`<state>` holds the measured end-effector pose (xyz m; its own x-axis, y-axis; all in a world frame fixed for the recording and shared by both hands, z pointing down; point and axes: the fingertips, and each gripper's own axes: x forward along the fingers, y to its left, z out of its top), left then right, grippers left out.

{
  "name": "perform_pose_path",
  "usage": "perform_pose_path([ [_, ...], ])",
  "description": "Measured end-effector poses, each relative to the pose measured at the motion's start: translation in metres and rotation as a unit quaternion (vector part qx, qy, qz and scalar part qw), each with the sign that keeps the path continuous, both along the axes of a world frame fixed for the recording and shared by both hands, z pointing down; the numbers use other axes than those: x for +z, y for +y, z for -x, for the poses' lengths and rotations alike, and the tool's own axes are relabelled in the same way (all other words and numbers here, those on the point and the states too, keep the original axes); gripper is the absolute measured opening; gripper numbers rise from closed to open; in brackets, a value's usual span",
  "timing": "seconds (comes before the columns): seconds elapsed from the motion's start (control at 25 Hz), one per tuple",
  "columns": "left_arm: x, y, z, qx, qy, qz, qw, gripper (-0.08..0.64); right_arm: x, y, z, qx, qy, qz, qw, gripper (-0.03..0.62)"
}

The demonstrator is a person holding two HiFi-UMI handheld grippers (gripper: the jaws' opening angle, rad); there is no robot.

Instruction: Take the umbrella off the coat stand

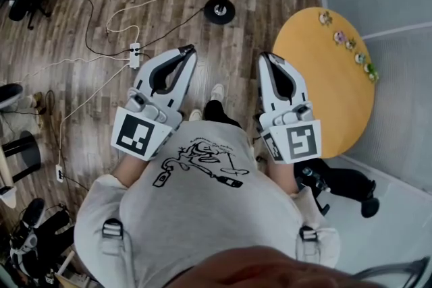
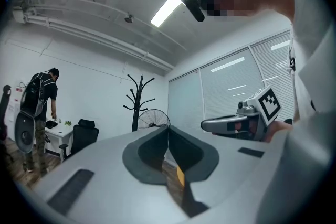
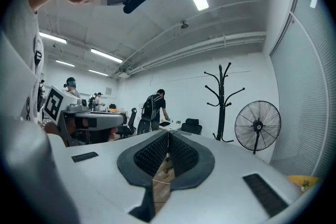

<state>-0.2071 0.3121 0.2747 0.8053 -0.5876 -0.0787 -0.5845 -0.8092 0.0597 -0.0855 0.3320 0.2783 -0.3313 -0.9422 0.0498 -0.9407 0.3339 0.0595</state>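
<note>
Left gripper [image 1: 189,49], right gripper [image 1: 264,56] closed, coat stand [image 3: 222,105] beyond

I can read no words, numbers or brands anywhere. My shirt [image 1: 202,212] bears only a black line drawing [image 1: 199,160]; the left cube [image 1: 140,133] and right cube [image 1: 300,140] show square black-and-white patterns, no letters.

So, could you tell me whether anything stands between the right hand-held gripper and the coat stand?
Nothing visible does: the coat stand rises beyond the shut right hand-held gripper, with a fan beside it, not in front. No umbrella shows.
</note>
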Motion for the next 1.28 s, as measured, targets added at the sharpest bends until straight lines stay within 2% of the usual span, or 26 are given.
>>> perform_pose_path([
  [0.52,-0.003,-0.054,-0.035,-0.006,-0.016,0.005,0.9998,0.009,0.001,-0.058,-0.037,-0.007,-0.009,0.006,1.000,0.018],
  [1.28,-0.022,-0.114,-0.120,-0.010,-0.019,-0.008,0.9997,0.009,-0.020,-0.119,-0.117,-0.017,-0.006,-0.008,1.000,0.018],
])
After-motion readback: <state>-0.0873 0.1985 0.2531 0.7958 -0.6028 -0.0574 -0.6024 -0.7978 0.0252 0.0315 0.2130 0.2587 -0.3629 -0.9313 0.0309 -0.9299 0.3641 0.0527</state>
